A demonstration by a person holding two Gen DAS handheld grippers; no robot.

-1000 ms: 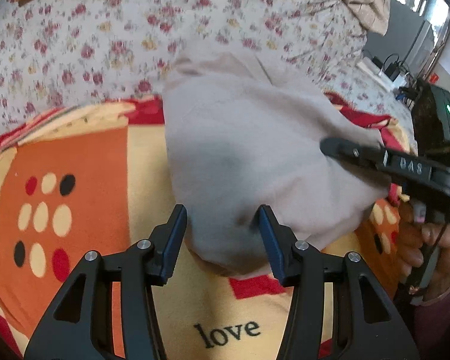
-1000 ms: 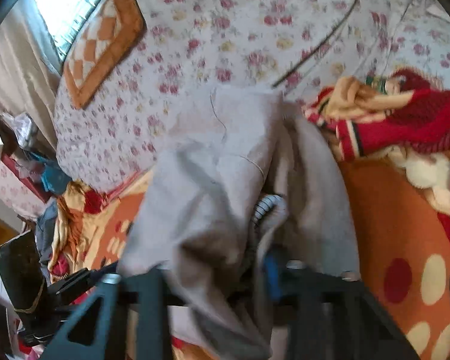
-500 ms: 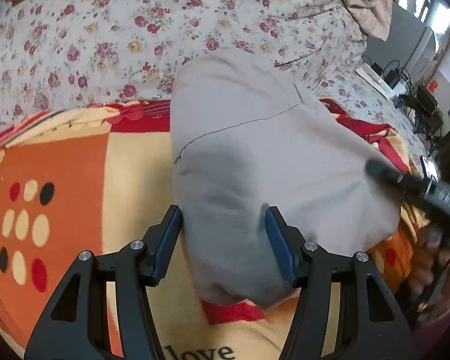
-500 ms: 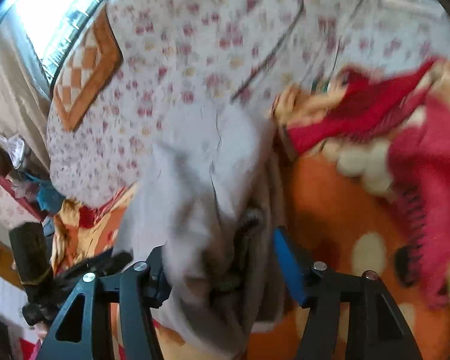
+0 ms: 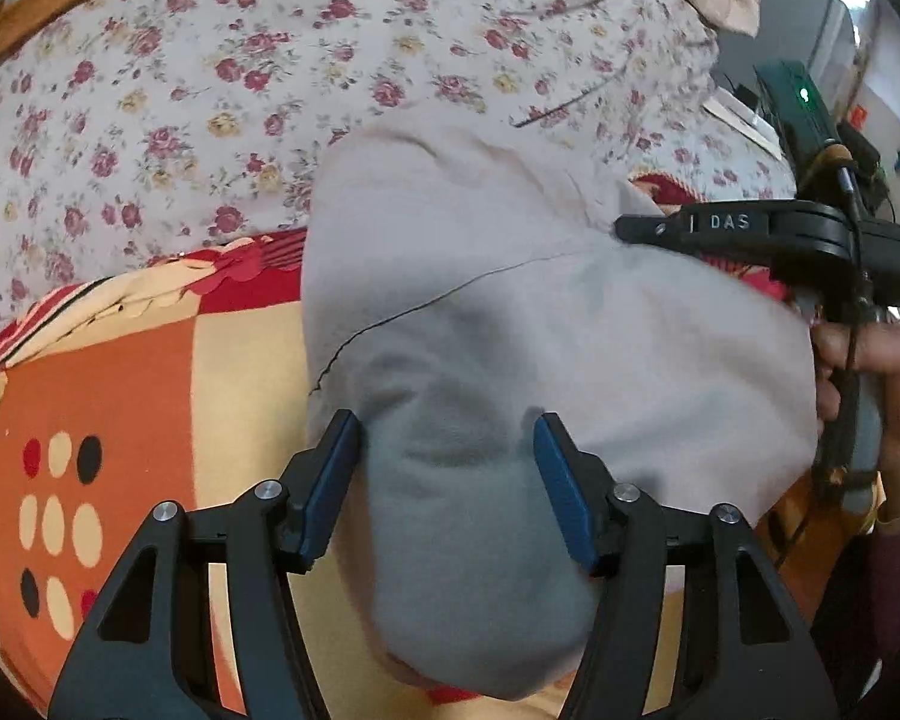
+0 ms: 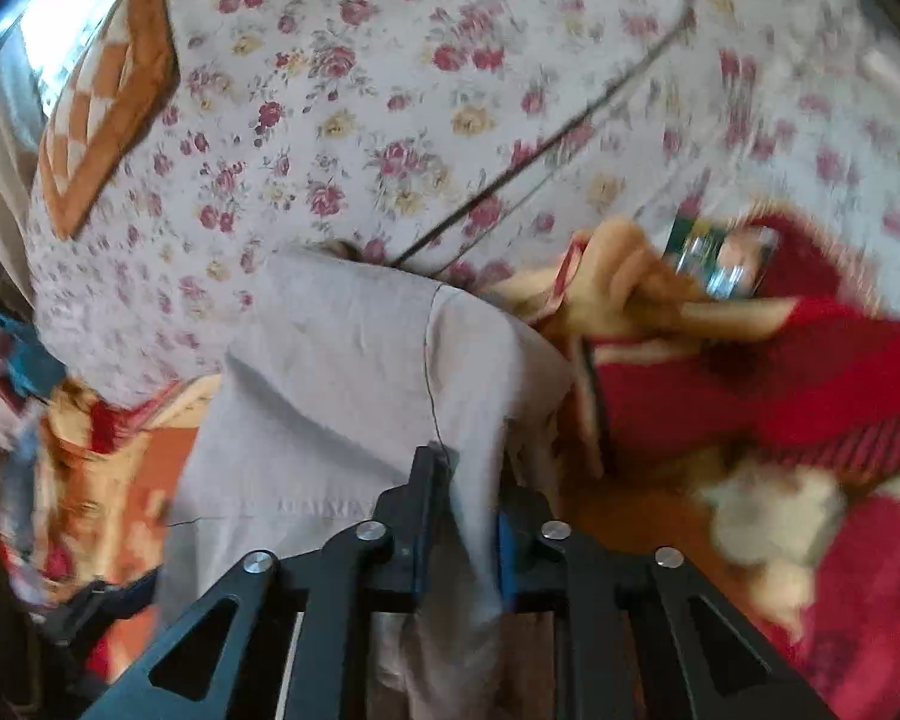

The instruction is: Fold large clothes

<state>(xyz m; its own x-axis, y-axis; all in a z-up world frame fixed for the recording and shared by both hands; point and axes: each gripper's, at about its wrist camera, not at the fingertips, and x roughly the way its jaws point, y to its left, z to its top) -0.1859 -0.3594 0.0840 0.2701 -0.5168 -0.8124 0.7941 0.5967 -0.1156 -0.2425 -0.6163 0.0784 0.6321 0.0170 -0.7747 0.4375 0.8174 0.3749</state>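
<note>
bed: my floral sheet (image 5: 222, 78) far | orange-red blanket (image 5: 120, 372) near | grey garment (image 5: 510, 312) lying across both

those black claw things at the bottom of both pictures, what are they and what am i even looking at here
They are hand-held grippers, not a robot: a person holds one in each hand, and you can see a hand on a handle at the right of the left view. Each gripper carries a fisheye camera looking out along its two fingers, so each picture is one gripper's own view.

The left gripper stands open, its blue pads either side of a bulge of the grey garment. The right gripper is pinched shut on a fold of that same garment; it also shows from the side in the left view.

Underneath lies an orange, cream and red blanket on a floral bedspread. The right view is blurred.
</note>
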